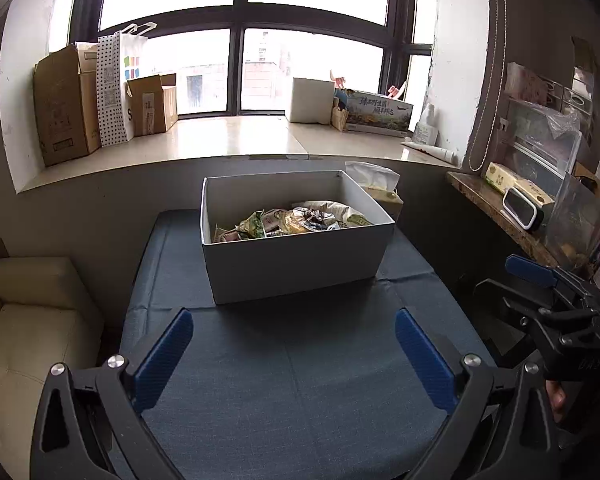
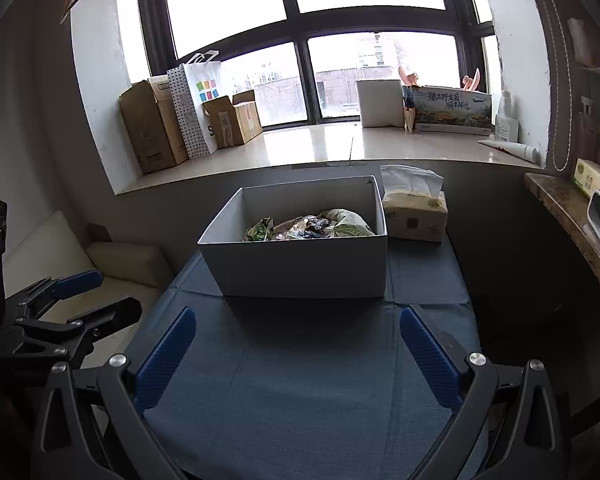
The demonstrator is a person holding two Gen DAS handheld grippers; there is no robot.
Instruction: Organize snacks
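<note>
A white open box (image 1: 296, 264) stands at the far end of a table with a blue cloth (image 1: 292, 380). Several snack packets (image 1: 292, 222) lie inside it. In the right wrist view the box (image 2: 300, 268) and the snack packets (image 2: 312, 226) show too. My left gripper (image 1: 294, 334) is open and empty, held above the cloth in front of the box. My right gripper (image 2: 298, 332) is open and empty, also in front of the box. The right gripper shows at the right edge of the left wrist view (image 1: 548, 292); the left gripper shows at the left edge of the right wrist view (image 2: 80, 292).
A tissue pack (image 2: 414, 212) stands right behind the box. A cream sofa (image 1: 32, 320) is left of the table. A wooden shelf (image 1: 500, 216) with boxes and a white device is on the right. Cardboard boxes and bags (image 1: 96, 100) stand on the windowsill.
</note>
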